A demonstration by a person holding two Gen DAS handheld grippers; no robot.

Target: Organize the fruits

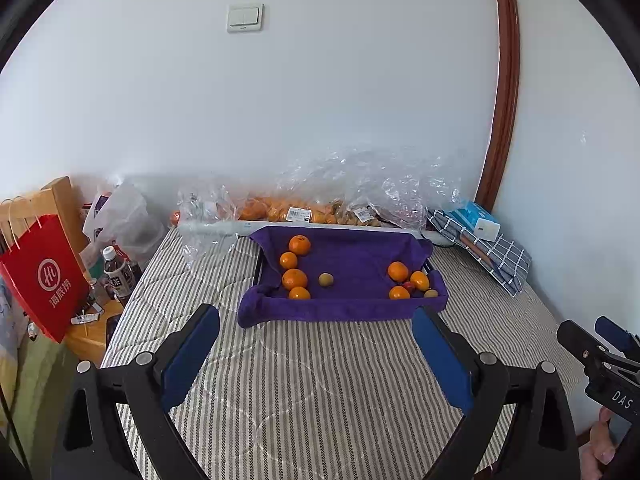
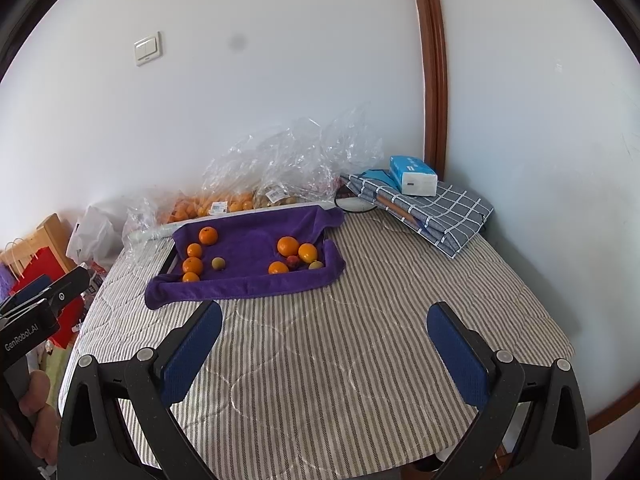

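Note:
A tray lined with a purple towel [image 1: 352,260] [image 2: 248,240] sits on the striped bed cover. Several oranges [image 1: 295,279] [image 2: 193,265] lie in a row on its left side, with a small green-brown fruit [image 1: 326,279] [image 2: 218,263] beside them. On its right side lie three oranges [image 1: 398,271] [image 2: 288,246], a small red fruit [image 1: 408,286] [image 2: 292,262] and another green-brown fruit [image 1: 431,293] [image 2: 316,265]. My left gripper [image 1: 316,316] and my right gripper [image 2: 324,312] are both open and empty, held well in front of the tray.
Clear plastic bags of oranges [image 1: 280,210] [image 2: 216,204] lie against the wall behind the tray. A folded checked cloth with a tissue pack [image 1: 480,224] [image 2: 414,176] is at the back right. A red paper bag [image 1: 44,276] and bottles [image 1: 118,274] stand left of the bed.

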